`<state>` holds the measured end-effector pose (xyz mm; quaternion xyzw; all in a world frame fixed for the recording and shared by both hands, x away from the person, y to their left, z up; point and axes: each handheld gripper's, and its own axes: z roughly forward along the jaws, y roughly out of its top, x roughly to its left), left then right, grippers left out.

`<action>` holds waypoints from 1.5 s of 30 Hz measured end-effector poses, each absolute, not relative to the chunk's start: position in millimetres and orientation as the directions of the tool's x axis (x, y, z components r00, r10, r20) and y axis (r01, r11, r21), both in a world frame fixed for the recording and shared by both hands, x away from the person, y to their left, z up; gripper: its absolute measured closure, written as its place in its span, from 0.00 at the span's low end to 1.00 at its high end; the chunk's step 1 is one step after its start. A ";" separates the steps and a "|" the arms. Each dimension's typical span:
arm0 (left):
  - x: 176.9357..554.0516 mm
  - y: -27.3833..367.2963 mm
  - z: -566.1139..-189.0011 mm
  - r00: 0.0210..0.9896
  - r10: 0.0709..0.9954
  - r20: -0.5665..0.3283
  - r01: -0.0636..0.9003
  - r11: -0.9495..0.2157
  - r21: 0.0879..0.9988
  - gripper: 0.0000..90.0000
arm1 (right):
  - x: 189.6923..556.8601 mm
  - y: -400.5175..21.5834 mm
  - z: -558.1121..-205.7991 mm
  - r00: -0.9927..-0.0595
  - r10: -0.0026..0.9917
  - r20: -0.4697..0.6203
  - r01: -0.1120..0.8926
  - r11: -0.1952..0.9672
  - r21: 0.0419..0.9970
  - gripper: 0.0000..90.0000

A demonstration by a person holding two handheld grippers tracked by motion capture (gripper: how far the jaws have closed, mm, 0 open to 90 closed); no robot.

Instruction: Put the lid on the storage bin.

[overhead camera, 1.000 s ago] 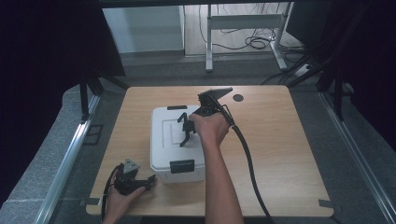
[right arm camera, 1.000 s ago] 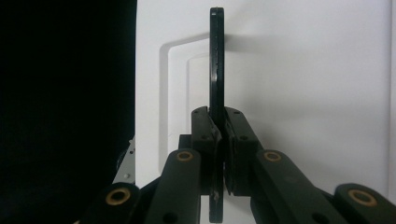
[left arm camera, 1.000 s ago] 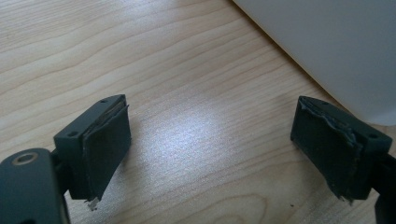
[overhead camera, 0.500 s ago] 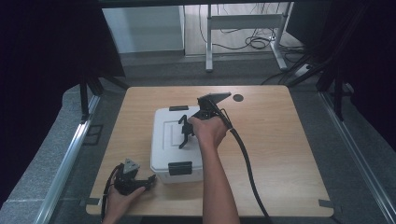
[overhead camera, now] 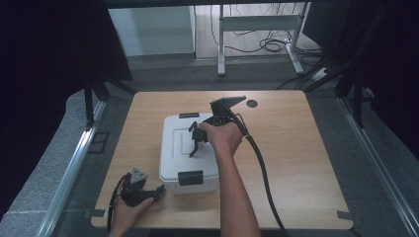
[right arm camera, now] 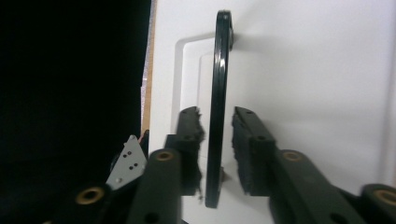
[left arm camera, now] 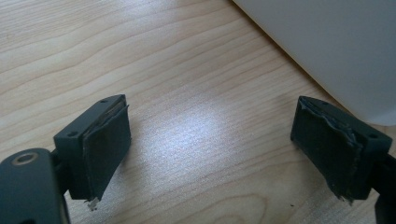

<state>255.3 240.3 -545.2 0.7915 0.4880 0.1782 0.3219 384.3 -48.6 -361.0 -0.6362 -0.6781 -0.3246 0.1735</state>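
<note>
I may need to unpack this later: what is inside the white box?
Its contents cannot be seen: the white box is closed, with its black front latch down. On top, the black handle stands raised between the right gripper jaws.

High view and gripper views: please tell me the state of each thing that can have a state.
box: lid down, front latch down.
handle: raised, standing upright between the right gripper's jaws.
right gripper: jaws close around the handle, small gaps visible.
left gripper: open, holding nothing, low over the table beside the box.
</note>
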 end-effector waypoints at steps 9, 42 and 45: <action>255.4 240.2 -545.0 0.461 0.887 -0.032 0.659 -0.318 0.682 0.13 | 381.9 -69.8 -350.1 -0.216 0.751 0.624 0.958 0.038 0.285 0.65; 255.6 240.0 -545.2 0.462 0.886 -0.032 0.657 -0.318 0.683 0.13 | 352.3 -199.4 -397.5 -0.405 0.698 0.591 0.869 0.093 0.485 0.49; 255.6 240.0 -545.2 0.462 0.886 -0.032 0.657 -0.318 0.684 0.13 | 346.9 -214.6 -406.6 -0.410 0.695 0.591 0.863 0.086 0.498 0.48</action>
